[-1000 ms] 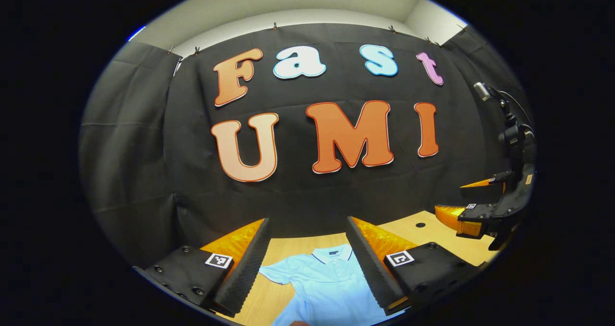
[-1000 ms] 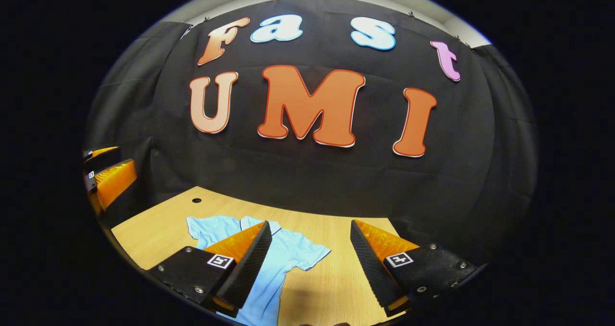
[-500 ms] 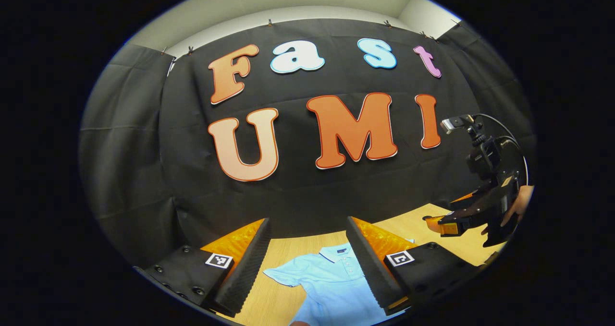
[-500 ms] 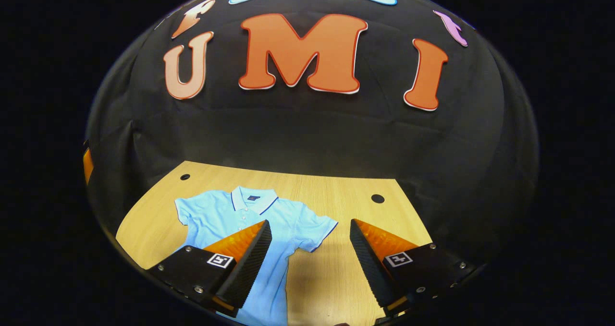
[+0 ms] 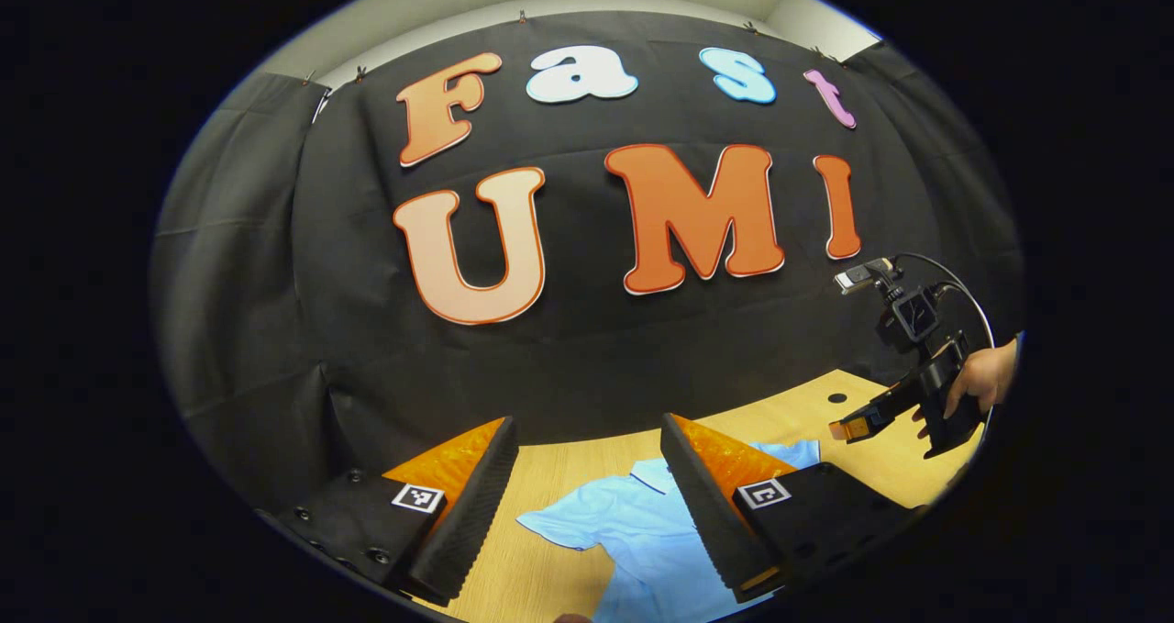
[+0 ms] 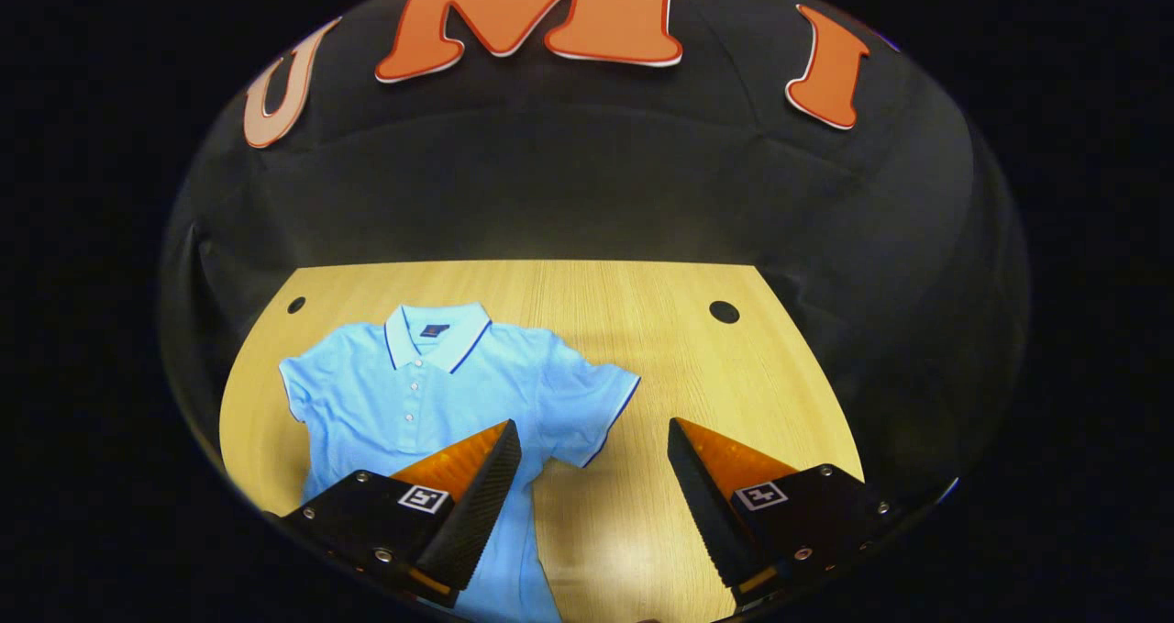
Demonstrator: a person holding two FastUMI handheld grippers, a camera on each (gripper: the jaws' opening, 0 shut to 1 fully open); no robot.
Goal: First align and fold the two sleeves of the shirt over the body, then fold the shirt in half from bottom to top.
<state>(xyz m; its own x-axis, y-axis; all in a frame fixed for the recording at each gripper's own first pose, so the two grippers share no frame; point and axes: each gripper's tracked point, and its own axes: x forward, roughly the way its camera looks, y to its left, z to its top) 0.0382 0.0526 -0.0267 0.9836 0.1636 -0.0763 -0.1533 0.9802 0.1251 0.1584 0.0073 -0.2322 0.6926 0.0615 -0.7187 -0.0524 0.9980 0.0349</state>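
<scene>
Right gripper view: the shirt [image 6: 422, 394] lies flat, front up, on the table [image 6: 697, 375], both sleeves spread and the hem unfolded; no fold appears made, so the whole task remains. The right gripper [image 6: 594, 458] hangs above it, fingers wide and empty, one sleeve [image 6: 587, 403] just ahead between them. The left gripper [image 5: 587, 462], likewise wide, hangs over the shirt's other sleeve.

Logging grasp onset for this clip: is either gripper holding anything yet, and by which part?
Nothing is held. The left gripper and right gripper are open above the light blue polo shirt, lying flat.
</scene>
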